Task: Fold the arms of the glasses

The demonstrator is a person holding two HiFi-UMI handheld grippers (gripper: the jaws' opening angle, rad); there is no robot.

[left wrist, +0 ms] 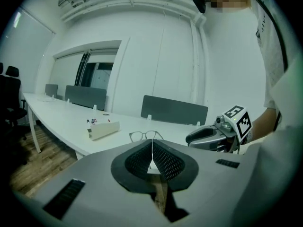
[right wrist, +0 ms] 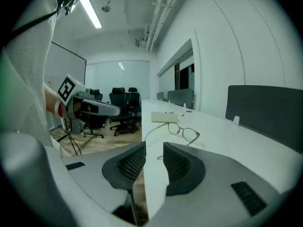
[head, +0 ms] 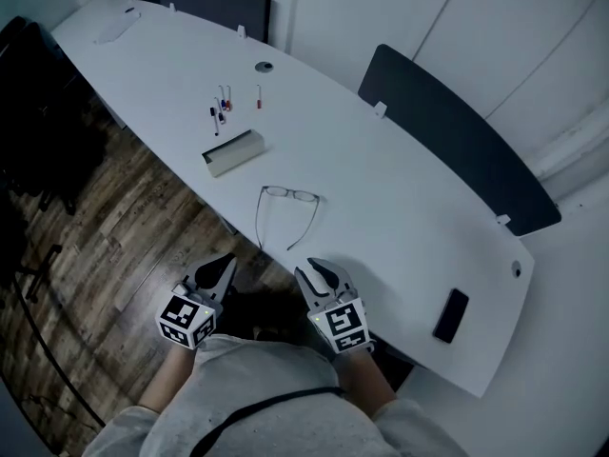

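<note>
left gripper point(head: 226, 259) jaws together, right gripper point(head: 312, 268) jaws apart — glasses point(head: 286, 196) near edge of table point(head: 400, 198)

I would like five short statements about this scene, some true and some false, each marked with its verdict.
1. The glasses lie on the table with both arms unfolded. True.
2. The jaws of the left hand-held gripper stand wide apart. False: they are together, with nothing between them.
3. The right hand-held gripper holds the glasses. False: its jaws are apart and empty, and the glasses lie ahead of it.
4. A dark phone lies on the table, right of the glasses. True.
5. The pens lie nearer to the person than the glasses. False: they lie farther away, beyond the box.
</note>
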